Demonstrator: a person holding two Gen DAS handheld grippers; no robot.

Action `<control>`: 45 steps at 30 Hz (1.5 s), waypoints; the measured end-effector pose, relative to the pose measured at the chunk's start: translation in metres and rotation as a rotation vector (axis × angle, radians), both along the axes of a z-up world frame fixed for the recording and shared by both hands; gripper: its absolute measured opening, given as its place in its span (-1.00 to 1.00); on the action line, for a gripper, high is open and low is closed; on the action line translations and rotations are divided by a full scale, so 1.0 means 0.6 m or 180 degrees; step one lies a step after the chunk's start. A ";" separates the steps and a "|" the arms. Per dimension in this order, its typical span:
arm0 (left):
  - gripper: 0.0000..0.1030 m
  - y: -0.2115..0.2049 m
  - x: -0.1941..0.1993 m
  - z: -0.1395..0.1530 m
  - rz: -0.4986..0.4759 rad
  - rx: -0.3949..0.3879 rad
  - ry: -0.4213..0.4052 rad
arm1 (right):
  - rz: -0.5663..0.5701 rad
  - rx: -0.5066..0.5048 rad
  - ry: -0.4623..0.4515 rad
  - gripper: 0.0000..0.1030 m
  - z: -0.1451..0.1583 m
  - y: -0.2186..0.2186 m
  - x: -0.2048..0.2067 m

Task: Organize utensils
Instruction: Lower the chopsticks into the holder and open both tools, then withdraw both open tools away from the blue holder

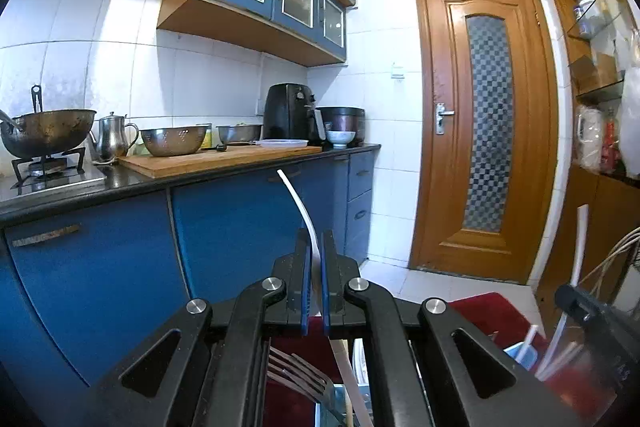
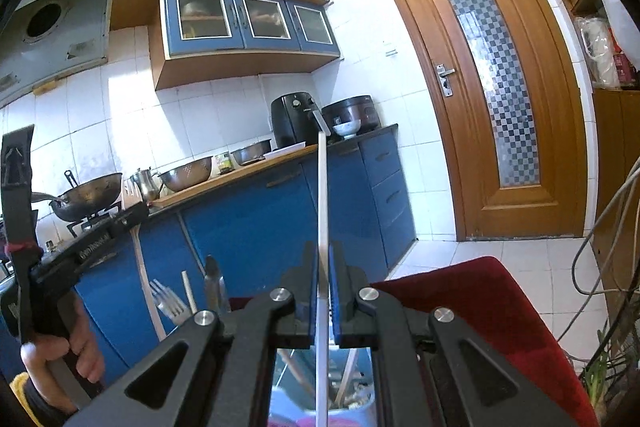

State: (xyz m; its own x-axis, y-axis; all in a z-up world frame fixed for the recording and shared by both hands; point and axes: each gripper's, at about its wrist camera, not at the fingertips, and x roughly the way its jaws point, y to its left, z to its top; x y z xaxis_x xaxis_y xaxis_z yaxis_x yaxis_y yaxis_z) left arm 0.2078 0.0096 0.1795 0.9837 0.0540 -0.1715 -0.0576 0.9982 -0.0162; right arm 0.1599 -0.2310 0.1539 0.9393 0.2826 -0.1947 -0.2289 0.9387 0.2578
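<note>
My left gripper (image 1: 316,239) is shut on a thin white curved utensil (image 1: 298,203) whose tip rises in front of the blue cabinets. Below its jaws several forks (image 1: 298,375) stand in a holder that is mostly hidden. My right gripper (image 2: 323,251) is shut on a long straight white stick (image 2: 323,195) that points up. In the right wrist view the left gripper (image 2: 132,215) shows at the left, held by a hand (image 2: 60,347), with its white utensil (image 2: 142,267) clamped. A fork (image 2: 170,301), a knife (image 2: 212,283) and another stick (image 2: 187,291) stand beside it.
A red cushioned seat (image 2: 480,311) lies under both grippers. The counter (image 1: 224,163) carries a cutting board, steel bowls (image 1: 174,141), a wok (image 1: 48,133) on the stove and a black air fryer (image 1: 292,113). A wooden door (image 1: 484,123) is closed. Cables (image 2: 608,227) hang at the right.
</note>
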 end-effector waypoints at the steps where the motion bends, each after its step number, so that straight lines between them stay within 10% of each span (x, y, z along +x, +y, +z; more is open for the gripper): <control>1: -0.96 -0.002 0.006 -0.008 0.0011 0.0016 0.0019 | -0.0015 -0.0013 -0.0016 -0.87 -0.003 0.002 0.004; 15: -0.96 -0.019 0.018 -0.092 -0.0155 -0.0047 0.0255 | 0.0003 -0.0324 -0.0068 -0.87 -0.010 0.019 0.002; 20: -0.39 -0.029 0.003 -0.088 -0.0269 0.0011 0.0285 | 0.0063 -0.0246 0.0003 -0.86 -0.004 0.015 -0.001; 45: -0.39 -0.009 -0.185 -0.031 -0.0377 -0.0086 0.0675 | 0.0325 -0.0056 0.0316 -0.60 0.035 0.008 -0.131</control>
